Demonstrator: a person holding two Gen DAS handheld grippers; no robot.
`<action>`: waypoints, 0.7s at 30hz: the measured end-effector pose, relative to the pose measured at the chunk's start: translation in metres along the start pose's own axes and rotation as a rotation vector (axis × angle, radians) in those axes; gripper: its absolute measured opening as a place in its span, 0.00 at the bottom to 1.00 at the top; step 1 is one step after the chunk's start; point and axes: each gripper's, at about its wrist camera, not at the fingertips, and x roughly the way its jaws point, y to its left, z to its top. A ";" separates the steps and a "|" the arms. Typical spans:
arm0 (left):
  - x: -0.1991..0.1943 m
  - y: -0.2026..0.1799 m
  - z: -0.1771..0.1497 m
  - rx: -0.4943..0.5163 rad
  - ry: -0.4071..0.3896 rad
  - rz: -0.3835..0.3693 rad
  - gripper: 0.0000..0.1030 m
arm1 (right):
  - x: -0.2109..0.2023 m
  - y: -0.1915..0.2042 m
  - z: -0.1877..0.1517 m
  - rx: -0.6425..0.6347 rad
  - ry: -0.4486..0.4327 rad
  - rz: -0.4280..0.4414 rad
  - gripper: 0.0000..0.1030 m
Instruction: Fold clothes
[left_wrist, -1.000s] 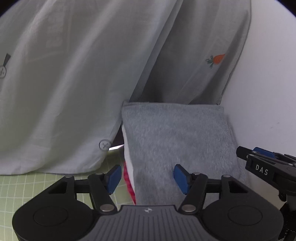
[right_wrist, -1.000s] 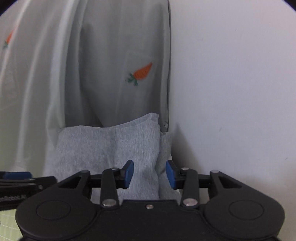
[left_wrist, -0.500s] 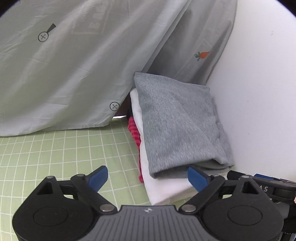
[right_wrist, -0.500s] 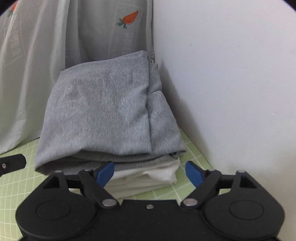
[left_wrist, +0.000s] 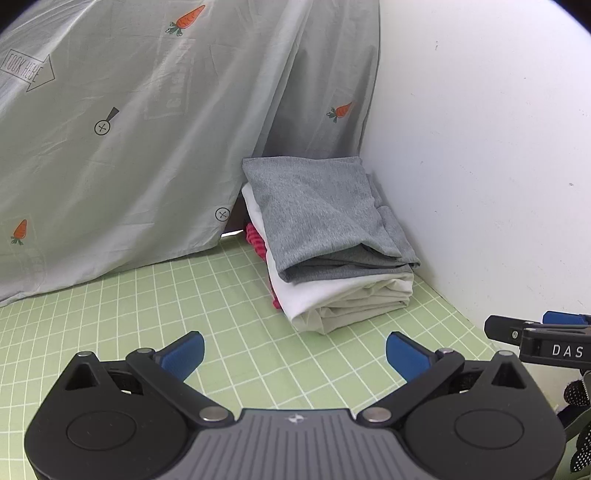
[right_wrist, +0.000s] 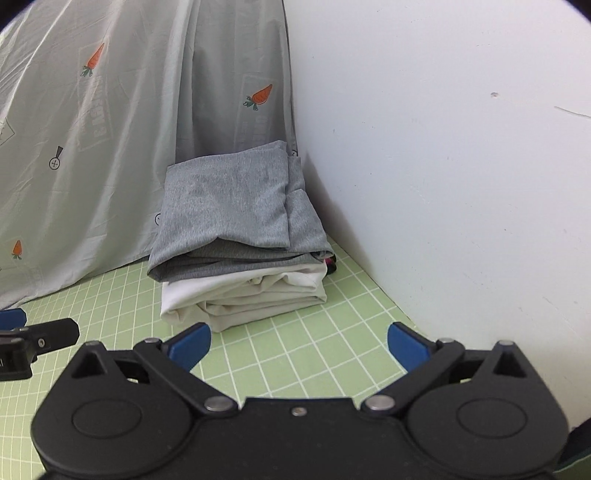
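Left wrist view: your left gripper (left_wrist: 294, 349) stands with its blue pads (left_wrist: 184, 350) spread wide apart and nothing between them, hovering over the green grid mat (left_wrist: 207, 295) on the counter. Your right gripper shows at the right edge of this view as a black finger marked "DAS" (left_wrist: 554, 347), level with the left one and apart from it.

Ahead of the left gripper and clear of its pads sits the stack of folded clothes (left_wrist: 332, 258). The grey garment (left_wrist: 314, 214) lies on top, folded, its layered edge facing you. Under it is a white garment (left_wrist: 343, 295), also folded. A red-and-pink striped item (left_wrist: 256, 242) shows only as a strip along the stack's left side; its shape cannot be told. The stack rests in the corner, just beside the white wall (left_wrist: 480, 147) on the right and touching the pale grey sheet printed with carrots (left_wrist: 129, 147) behind it.

In the right wrist view, your right gripper (right_wrist: 298, 345) is likewise fully spread and holds nothing. The grey garment (right_wrist: 229, 206) and white garment (right_wrist: 236, 291) sit directly ahead on the grid mat (right_wrist: 314, 350), near the pads but not touching them. The left gripper's finger (right_wrist: 37, 336) enters at the left edge.
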 end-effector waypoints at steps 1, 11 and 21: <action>-0.005 -0.001 -0.005 -0.007 0.002 -0.003 1.00 | -0.005 -0.002 -0.003 -0.005 0.001 -0.001 1.00; -0.038 -0.016 -0.038 -0.020 0.026 0.023 1.00 | -0.035 -0.012 -0.030 -0.050 0.026 0.017 1.00; -0.055 -0.024 -0.048 -0.013 0.016 0.028 1.00 | -0.052 -0.020 -0.039 -0.056 0.020 0.023 1.00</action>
